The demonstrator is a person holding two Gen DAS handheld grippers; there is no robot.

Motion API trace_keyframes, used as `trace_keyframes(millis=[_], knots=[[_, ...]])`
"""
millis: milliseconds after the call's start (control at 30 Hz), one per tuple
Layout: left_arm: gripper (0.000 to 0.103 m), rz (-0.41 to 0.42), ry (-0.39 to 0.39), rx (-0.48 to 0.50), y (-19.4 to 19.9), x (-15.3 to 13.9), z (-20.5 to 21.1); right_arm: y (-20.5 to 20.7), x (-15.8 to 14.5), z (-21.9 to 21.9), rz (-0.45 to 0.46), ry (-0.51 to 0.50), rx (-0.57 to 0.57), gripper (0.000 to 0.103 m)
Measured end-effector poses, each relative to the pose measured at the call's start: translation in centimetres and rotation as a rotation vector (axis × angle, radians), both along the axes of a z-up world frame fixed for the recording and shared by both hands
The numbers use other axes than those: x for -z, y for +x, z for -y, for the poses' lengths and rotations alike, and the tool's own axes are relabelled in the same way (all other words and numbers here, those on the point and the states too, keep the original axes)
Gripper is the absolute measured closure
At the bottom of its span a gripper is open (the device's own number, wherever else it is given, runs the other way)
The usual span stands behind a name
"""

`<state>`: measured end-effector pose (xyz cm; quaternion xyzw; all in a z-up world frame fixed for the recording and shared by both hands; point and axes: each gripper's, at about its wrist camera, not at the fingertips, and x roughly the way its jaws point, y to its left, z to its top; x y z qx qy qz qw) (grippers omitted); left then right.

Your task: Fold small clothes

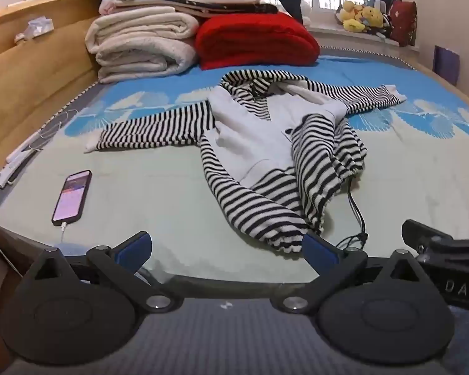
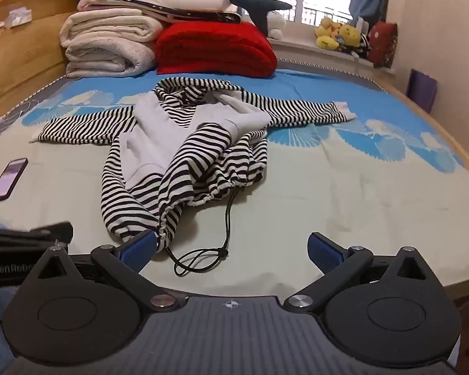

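Observation:
A black-and-white striped hooded top with grey panels (image 1: 253, 143) lies crumpled on the bed, sleeves spread left and right, its hem bunched toward me. It also shows in the right wrist view (image 2: 178, 150). A black drawstring (image 2: 203, 256) trails from the hem. My left gripper (image 1: 226, 250) is open and empty at the bed's near edge, its right finger next to the hem. My right gripper (image 2: 233, 250) is open and empty, its left finger at the gathered hem. The right gripper's body shows at the left wrist view's right edge (image 1: 447, 247).
A phone (image 1: 72, 198) on a charging cable lies at the near left of the bed. Folded white blankets (image 1: 140, 47) and a red blanket (image 1: 256, 40) are stacked at the headboard end. A wooden bed frame (image 1: 25, 93) runs along the left. Plush toys (image 2: 340, 36) sit on the windowsill.

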<state>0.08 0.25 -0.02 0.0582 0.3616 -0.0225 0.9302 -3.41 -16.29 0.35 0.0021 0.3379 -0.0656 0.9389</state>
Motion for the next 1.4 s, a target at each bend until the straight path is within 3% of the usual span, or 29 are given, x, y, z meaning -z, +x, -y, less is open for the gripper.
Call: trace_keyframes(millis=[100,233,1400], knots=[[0.001,-0.001,-0.006,-0.007,0.5,-0.7,-0.8,0.0,0.1,0.5,0.005,0.021,0.007,0.001],[0.001,0.007,0.008,-0.016,0.1,-1.2,-0.7,-0.2,-0.5,-1.4,0.004,-0.054,-0.032,0.001],[0.001,0.015,-0.001,-0.026,-0.1,-1.0,-1.1,-0.6,-1.2,-2.1,0.011,-0.019,-0.051,0.001]])
